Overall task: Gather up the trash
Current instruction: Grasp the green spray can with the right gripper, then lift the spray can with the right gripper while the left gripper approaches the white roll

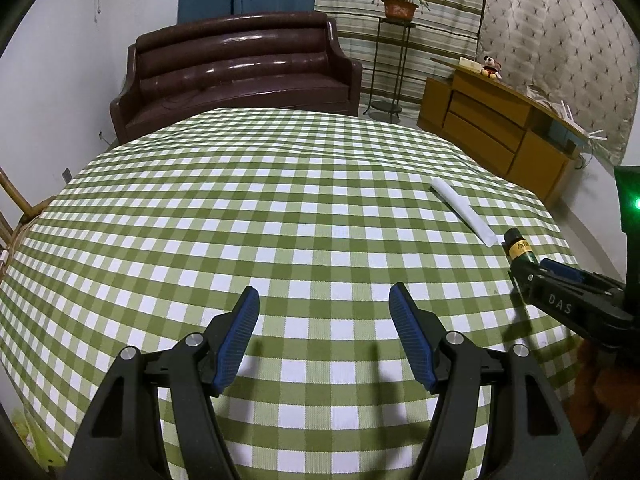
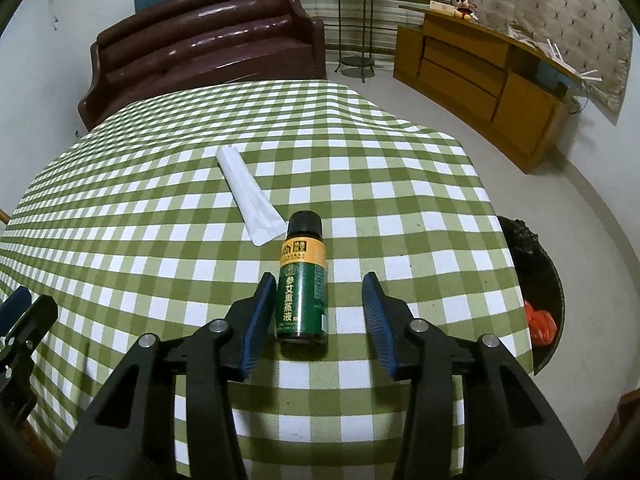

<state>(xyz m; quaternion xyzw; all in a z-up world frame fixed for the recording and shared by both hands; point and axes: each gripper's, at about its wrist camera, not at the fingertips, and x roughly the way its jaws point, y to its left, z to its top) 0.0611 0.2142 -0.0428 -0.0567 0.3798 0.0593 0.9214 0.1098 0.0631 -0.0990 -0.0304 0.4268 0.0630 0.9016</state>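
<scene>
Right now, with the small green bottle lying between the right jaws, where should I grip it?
Grip the green bottle across its labelled round body, below the black cap, coming from its base end as the right gripper already straddles it. It lies flat, its long sides facing the pads.

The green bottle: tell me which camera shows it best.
The right wrist view. There the green bottle lies centred between the right gripper fingers, cap and label fully visible. In the left wrist view only its cap end shows at the right edge, the rest hidden behind the right gripper.
</scene>
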